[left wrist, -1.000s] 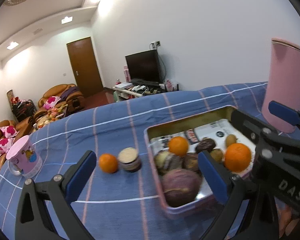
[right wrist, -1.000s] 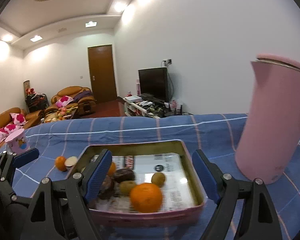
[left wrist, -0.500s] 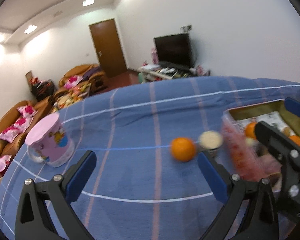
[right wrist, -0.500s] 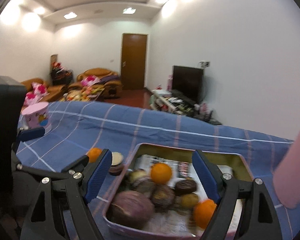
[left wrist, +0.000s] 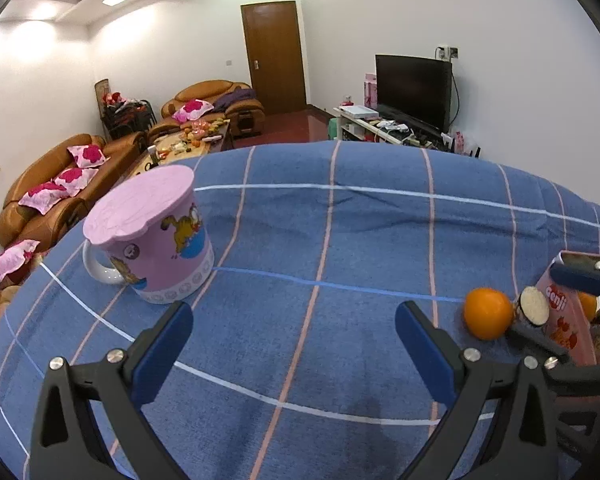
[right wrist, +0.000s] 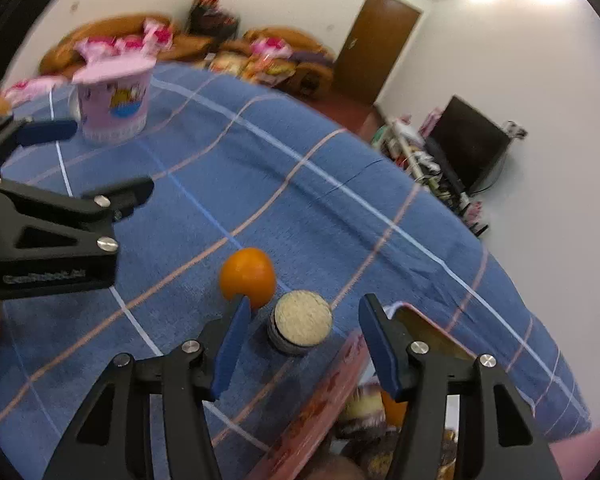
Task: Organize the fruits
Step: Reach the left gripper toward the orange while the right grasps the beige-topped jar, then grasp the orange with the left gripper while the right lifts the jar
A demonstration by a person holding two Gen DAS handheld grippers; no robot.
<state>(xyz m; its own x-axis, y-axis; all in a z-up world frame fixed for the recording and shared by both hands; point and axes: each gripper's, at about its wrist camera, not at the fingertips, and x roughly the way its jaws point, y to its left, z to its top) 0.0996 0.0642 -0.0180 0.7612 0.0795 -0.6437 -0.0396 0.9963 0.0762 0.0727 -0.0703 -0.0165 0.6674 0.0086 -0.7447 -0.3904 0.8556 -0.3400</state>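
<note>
The orange [right wrist: 247, 276] sits on the blue checked cloth [left wrist: 340, 240] of the counter, just left of the small round jar [right wrist: 300, 322]. It is near enough a ball, so no long axis or pointing direction can be read from it. The jar stands upright, its pale flat top facing up, just left of the pink tin tray [right wrist: 332, 396], which holds more fruit, among it another orange and dark, rough-skinned pieces.

The right tool [right wrist: 300, 344] is tilted steeply down at the counter and rolled, so the room leans in its view. Its jaws have just been closing; they stand part open on either side of the jar, and the blue pads do not touch it. The orange lies just beyond the left pad.

The left tool [left wrist: 294, 354] also points downward, level in roll, jaws wide apart with only bare cloth between them. The orange lies off to its right; a lidded pink mug [left wrist: 152, 236] stands well left of the orange.
</note>
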